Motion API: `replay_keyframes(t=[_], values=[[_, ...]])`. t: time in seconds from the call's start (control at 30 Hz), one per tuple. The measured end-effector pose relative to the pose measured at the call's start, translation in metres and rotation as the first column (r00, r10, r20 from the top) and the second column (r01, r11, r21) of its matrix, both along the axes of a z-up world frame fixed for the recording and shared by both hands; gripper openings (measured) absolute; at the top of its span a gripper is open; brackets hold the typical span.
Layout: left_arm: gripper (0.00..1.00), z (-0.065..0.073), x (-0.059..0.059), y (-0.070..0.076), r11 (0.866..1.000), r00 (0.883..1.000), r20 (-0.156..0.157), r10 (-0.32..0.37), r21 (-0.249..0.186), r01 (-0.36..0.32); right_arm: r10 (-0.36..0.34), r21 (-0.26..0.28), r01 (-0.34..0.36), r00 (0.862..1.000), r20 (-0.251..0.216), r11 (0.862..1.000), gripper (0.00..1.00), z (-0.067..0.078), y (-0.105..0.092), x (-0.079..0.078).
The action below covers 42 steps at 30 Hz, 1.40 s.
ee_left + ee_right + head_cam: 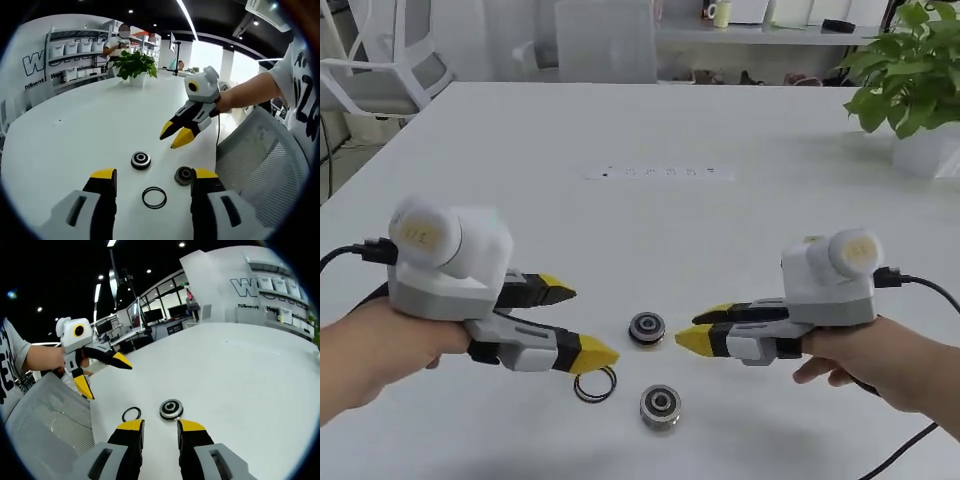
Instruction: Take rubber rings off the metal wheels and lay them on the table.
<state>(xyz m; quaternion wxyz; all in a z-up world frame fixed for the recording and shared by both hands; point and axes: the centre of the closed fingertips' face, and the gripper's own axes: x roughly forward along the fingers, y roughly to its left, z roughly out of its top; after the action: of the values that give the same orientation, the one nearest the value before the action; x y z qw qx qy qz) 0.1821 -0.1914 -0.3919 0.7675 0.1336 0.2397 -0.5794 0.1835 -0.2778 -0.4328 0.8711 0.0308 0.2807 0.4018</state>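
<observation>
Loose rubber ring point(595, 384) flat on the table point(650, 130), nothing gripped
Left gripper point(582, 325) jaws wide apart, right gripper point(698, 328) jaws slightly apart; the ring lies just beside the near wheel point(660, 406), the far wheel point(647, 327) sits between the gripper tips

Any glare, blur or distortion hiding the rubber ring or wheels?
Head view: soft light, faint shadows, rubber ring, far wheel and near wheel sharp. Left gripper view: heavy fisheye bending, glare from the window behind the right tongs. Right gripper view: dark ceiling, bright table.
</observation>
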Motion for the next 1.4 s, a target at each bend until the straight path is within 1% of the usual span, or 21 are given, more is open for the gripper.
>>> replay_keyframes(t=[0.13, 0.23, 0.37, 0.5, 0.8, 0.87, 1.0, 1.17, 1.4], values=[[0.56, 0.002, 0.003, -0.005, 1.0, 1.0, -0.003, 0.001, -0.01, -0.001, -0.007, -0.007, 0.007, 1.0, 0.003, 1.0, 0.25, -0.003, -0.003, 0.002], [0.55, 0.0, 0.007, -0.009, 1.0, 1.0, -0.004, -0.001, -0.008, 0.001, -0.009, -0.014, 0.009, 1.0, 0.004, 1.0, 0.26, -0.005, -0.004, 0.002], [0.54, -0.001, 0.012, -0.013, 1.0, 1.0, -0.027, 0.007, -0.022, -0.008, -0.015, -0.017, 0.015, 1.0, 0.005, 1.0, 0.27, -0.008, -0.006, 0.005], [0.53, -0.003, 0.017, -0.017, 1.0, 0.999, -0.037, 0.013, -0.025, -0.014, -0.017, -0.021, 0.017, 1.0, 0.006, 1.0, 0.28, -0.011, -0.006, 0.006], [0.52, -0.015, 0.023, -0.025, 1.0, 0.999, -0.048, 0.004, -0.005, -0.004, -0.01, -0.029, 0.011, 1.0, 0.01, 1.0, 0.29, -0.016, -0.005, 0.01], [0.51, -0.016, 0.023, -0.028, 1.0, 0.999, -0.055, -0.001, -0.007, 0.0, -0.008, -0.03, 0.008, 1.0, 0.012, 1.0, 0.29, -0.017, -0.004, 0.01], [0.5, -0.019, 0.023, -0.032, 1.0, 0.998, -0.058, -0.01, -0.004, 0.009, -0.005, -0.033, 0.006, 1.0, 0.011, 0.999, 0.29, -0.019, -0.004, 0.012], [0.48, -0.027, 0.027, -0.034, 1.0, 0.998, -0.068, -0.01, 0.011, 0.01, -0.003, -0.034, 0.003, 1.0, 0.009, 0.999, 0.3, -0.023, -0.003, 0.015], [0.45, -0.034, 0.028, -0.04, 1.0, 0.997, -0.08, -0.022, 0.019, 0.024, 0.0, -0.031, 0.0, 1.0, 0.004, 1.0, 0.31, -0.028, -0.002, 0.017]])
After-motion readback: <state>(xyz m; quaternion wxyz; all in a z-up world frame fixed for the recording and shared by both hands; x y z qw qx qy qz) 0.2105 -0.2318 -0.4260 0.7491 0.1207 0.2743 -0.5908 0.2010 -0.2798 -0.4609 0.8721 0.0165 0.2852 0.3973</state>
